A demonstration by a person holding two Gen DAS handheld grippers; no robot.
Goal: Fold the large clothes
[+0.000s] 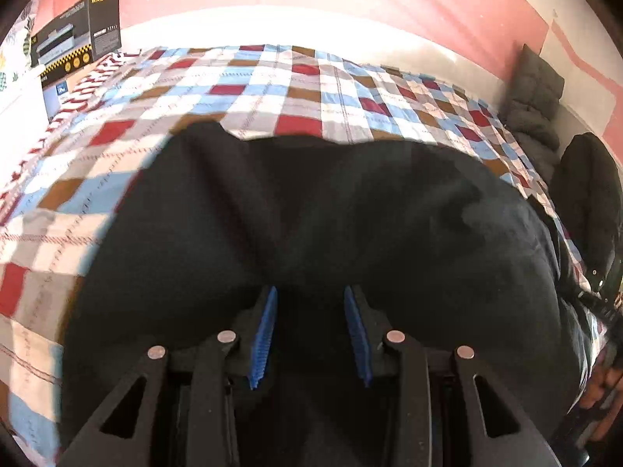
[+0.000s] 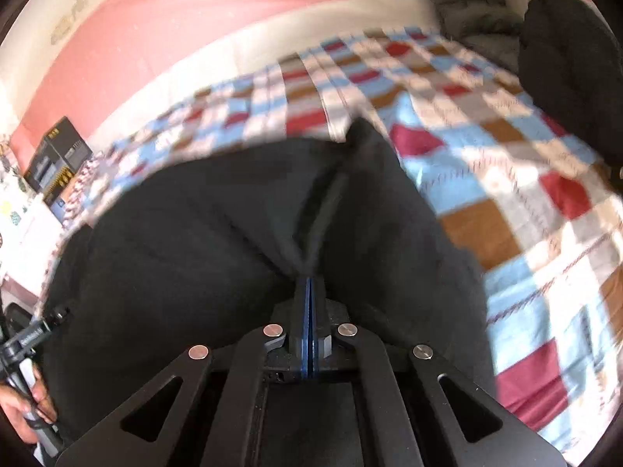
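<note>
Writing: print on the black box (image 1: pixel 78 31) is too small to read.
Garment: one black garment (image 1: pixel 311 214) lies on the checked bedspread (image 1: pixel 272 85).
Left gripper (image 1: pixel 310 334): jaws apart, gripping nothing.
Right gripper (image 2: pixel 309 311): closed, pinching a garment fold.

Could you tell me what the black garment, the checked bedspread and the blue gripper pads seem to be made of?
Garment: soft matte black fabric, probably a thick knit or fleece; it shows broad folds and bunches where the right gripper pinches it.
Bedspread: woven, likely cotton; printed checks with stitch lines and no sheen.
Pads: likely ribbed rubber or plastic; their edges look toothed.
</note>
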